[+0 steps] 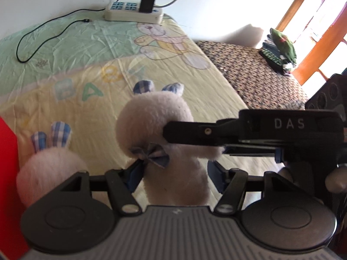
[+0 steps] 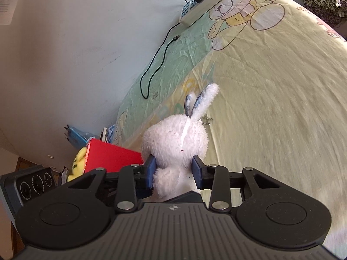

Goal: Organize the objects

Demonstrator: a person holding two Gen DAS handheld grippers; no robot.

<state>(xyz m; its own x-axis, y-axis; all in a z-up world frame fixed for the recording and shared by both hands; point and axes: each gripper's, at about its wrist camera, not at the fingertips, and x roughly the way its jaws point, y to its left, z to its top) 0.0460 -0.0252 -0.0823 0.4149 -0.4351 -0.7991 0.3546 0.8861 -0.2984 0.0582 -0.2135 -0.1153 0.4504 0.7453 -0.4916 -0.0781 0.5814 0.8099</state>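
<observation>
White plush bunny (image 2: 175,143) w/ blue-checked ears, bowtie.

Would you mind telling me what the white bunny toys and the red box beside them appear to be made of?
The held bunny looks like fuzzy white plush, its pile fibres standing out at the outline; its ears are lined with blue checked woven cloth. The second bunny looks the same. The red box has flat, matte faces and crisp edges, probably card, though plastic cannot be ruled out.

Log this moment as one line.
right gripper: shut on white plush bunny with blue checked ears | left gripper: open around its body | second matching plush bunny: beside red box
</observation>
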